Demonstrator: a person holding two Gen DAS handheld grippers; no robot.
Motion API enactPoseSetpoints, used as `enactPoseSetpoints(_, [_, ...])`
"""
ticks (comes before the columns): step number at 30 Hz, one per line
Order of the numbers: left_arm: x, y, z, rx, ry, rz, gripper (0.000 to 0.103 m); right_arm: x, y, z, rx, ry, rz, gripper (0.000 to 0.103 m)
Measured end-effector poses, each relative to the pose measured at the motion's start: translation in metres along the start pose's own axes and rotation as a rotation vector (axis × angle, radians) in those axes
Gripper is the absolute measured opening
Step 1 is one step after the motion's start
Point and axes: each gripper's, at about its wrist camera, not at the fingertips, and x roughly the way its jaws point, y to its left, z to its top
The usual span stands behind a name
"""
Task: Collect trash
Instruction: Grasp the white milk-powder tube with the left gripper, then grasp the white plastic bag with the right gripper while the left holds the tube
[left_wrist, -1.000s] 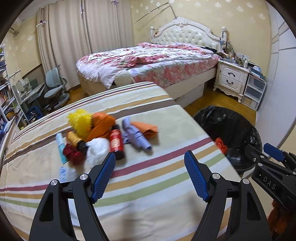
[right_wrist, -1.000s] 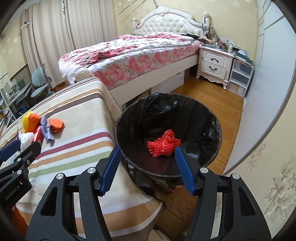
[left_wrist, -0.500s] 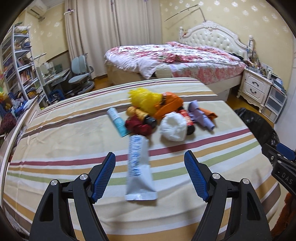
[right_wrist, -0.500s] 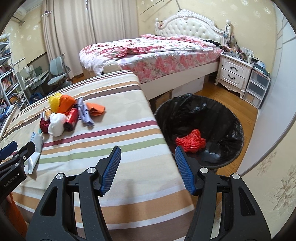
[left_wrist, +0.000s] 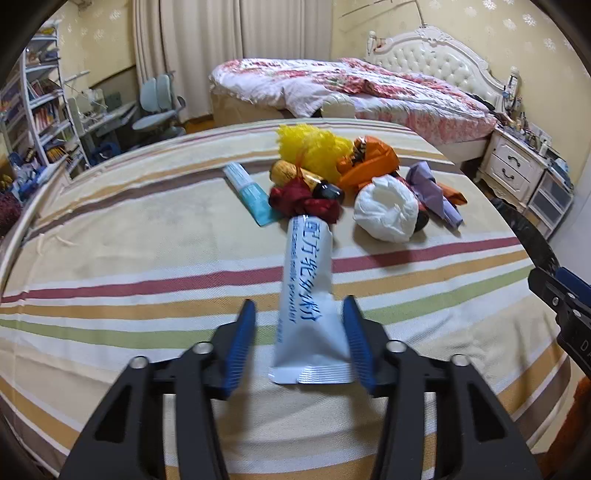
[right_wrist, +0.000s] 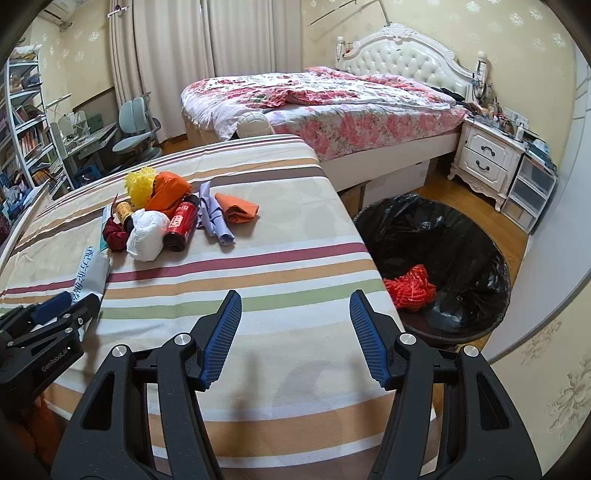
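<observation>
Left gripper (left_wrist: 298, 339): jaws partly closed around the near, crimped end of a white milk-powder sachet (left_wrist: 308, 299) lying on the striped worktop (left_wrist: 147, 229). The right pad appears to touch the sachet's edge, while a gap shows beside the left pad; firm contact cannot be confirmed.

Right gripper (right_wrist: 295, 332): jaws wide open and holding nothing, above the worktop's near edge.

Beyond the sachet's far end lies the trash pile: a dark red scrunched wrapper (left_wrist: 304, 203), a teal tube (left_wrist: 247, 192), a yellow mesh net (left_wrist: 310, 151), an orange plastic bag (left_wrist: 369, 162), a crumpled white paper ball (left_wrist: 386, 208), a red can (right_wrist: 181, 223) and lilac paper (right_wrist: 214, 218).

Right of the worktop, on the floor, stands a black-lined trash bin (right_wrist: 443, 229) containing a red mesh net (right_wrist: 410, 288).
</observation>
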Motion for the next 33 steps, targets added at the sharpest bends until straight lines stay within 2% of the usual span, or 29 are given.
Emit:
enactPoseSetpoints(7, [-0.007, 0.006, -0.001, -0.001, -0.017, -0.02, 0.033, 0.005, 0.019, 0.005, -0.038, 0.005, 0.028, 0.06])
enactPoseSetpoints(12, [-0.011, 0.018, 0.005, -0.018, -0.047, 0.026, 0.033, 0.006, 0.038, 0.012, -0.078, -0.004, 0.06, 0.06])
enactPoseSetpoints(26, [-0.003, 0.09, 0.03, -0.106, -0.078, 0.153, 0.033, 0.027, 0.107, 0.041, -0.193, -0.008, 0.147, 0.059])
enactPoseSetpoints(33, [0.004, 0.102, 0.032, -0.116, -0.071, 0.159, 0.033, 0.046, 0.131, 0.044, -0.245, 0.028, 0.145, 0.051])
